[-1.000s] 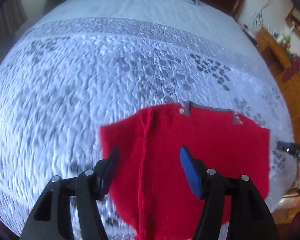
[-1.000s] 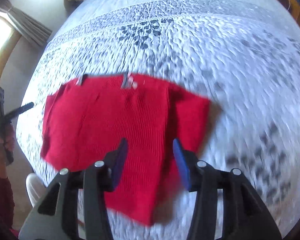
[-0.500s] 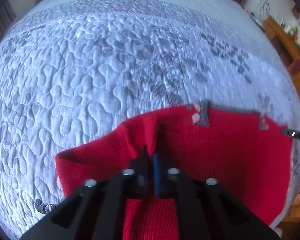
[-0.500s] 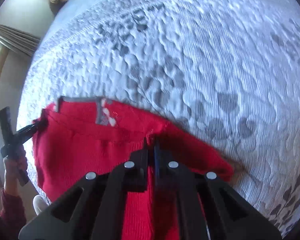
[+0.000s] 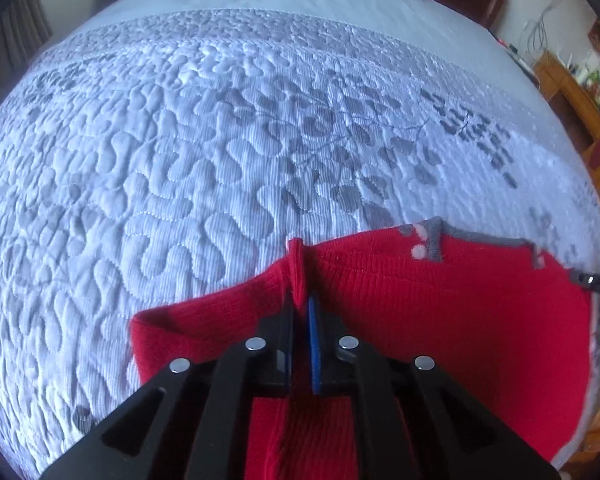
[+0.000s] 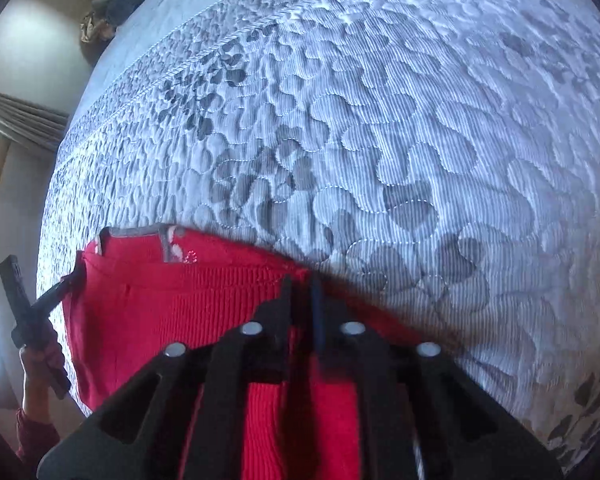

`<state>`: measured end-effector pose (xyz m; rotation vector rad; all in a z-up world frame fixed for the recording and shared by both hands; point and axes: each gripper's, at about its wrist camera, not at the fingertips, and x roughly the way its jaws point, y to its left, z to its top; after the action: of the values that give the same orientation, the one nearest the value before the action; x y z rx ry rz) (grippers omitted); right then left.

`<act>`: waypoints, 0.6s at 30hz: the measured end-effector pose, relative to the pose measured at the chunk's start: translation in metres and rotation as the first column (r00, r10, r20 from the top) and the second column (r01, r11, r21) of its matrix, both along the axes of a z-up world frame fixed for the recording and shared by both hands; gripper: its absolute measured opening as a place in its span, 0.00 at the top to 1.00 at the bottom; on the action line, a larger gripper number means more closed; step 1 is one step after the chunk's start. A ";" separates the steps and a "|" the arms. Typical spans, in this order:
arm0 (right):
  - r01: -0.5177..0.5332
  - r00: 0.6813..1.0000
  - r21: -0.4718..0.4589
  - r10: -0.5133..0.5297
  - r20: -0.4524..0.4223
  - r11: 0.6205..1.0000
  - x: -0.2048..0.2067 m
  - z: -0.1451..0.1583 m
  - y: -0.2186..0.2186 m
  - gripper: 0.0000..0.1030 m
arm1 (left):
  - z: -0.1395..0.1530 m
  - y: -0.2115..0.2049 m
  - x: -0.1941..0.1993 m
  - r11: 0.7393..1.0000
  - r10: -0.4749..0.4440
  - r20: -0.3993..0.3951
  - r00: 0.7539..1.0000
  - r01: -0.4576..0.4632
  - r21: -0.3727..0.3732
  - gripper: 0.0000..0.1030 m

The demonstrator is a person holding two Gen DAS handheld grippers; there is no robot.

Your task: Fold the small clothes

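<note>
Quilted pale-blue bedcover with grey leaf shapes point(image 5: 204, 184) fills both views, and the small red knitted garment with a grey neck trim point(image 5: 460, 320) lies flat on it, near the bed's edge. Closest in the left view, the left hand-held gripper point(image 5: 300, 300) is pinched tight on a raised fold of the red cloth. In the right view, the right hand-held gripper point(image 6: 300, 284) stands narrow with red cloth between its jaws, and they are opening. Only the right view shows a hand in a red sleeve point(image 6: 40, 364) holding the other tool. Farther off, only the left view shows a wooden cabinet point(image 5: 572, 96). No writing can be read anywhere.
</note>
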<state>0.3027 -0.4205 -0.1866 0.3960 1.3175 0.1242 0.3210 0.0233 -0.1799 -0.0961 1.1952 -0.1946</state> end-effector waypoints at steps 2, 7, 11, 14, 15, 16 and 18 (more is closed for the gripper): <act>-0.032 0.999 -0.040 0.033 0.023 0.999 -0.015 0.022 0.005 0.70 | 0.015 0.005 -0.011 0.999 0.043 -0.024 0.999 -0.044 -0.029 0.93; -0.126 0.992 -0.019 0.126 0.020 0.992 -0.092 0.054 0.027 0.67 | 0.043 -0.001 -0.079 0.999 -0.003 -0.048 0.999 0.001 -0.050 0.66; -0.166 0.986 -0.035 0.165 -0.016 0.986 -0.148 0.046 0.047 0.60 | 0.039 -0.009 -0.140 0.998 -0.056 -0.031 0.998 0.056 0.001 0.61; -0.139 0.990 -0.013 0.138 -0.042 0.990 -0.180 0.029 0.051 0.59 | 0.023 -0.006 -0.171 0.999 -0.039 -0.058 0.998 0.040 0.024 0.61; -0.134 0.990 0.018 0.135 -0.041 0.991 -0.186 0.025 0.052 0.61 | 0.019 -0.003 -0.175 0.999 -0.031 -0.064 0.997 0.032 0.023 0.61; -0.131 0.990 0.041 0.132 -0.038 0.991 -0.192 0.022 0.052 0.64 | 0.015 -0.001 -0.180 1.000 -0.023 -0.065 0.998 0.024 0.019 0.61; -0.103 0.994 0.029 0.104 -0.042 0.994 -0.201 0.016 0.051 0.90 | 0.011 -0.001 -0.188 0.999 -0.030 -0.052 0.998 0.031 0.021 0.61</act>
<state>0.1012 -0.3692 -0.1706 0.3552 1.3813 0.2216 0.1332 0.0221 -0.1686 -0.0647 1.2510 -0.2067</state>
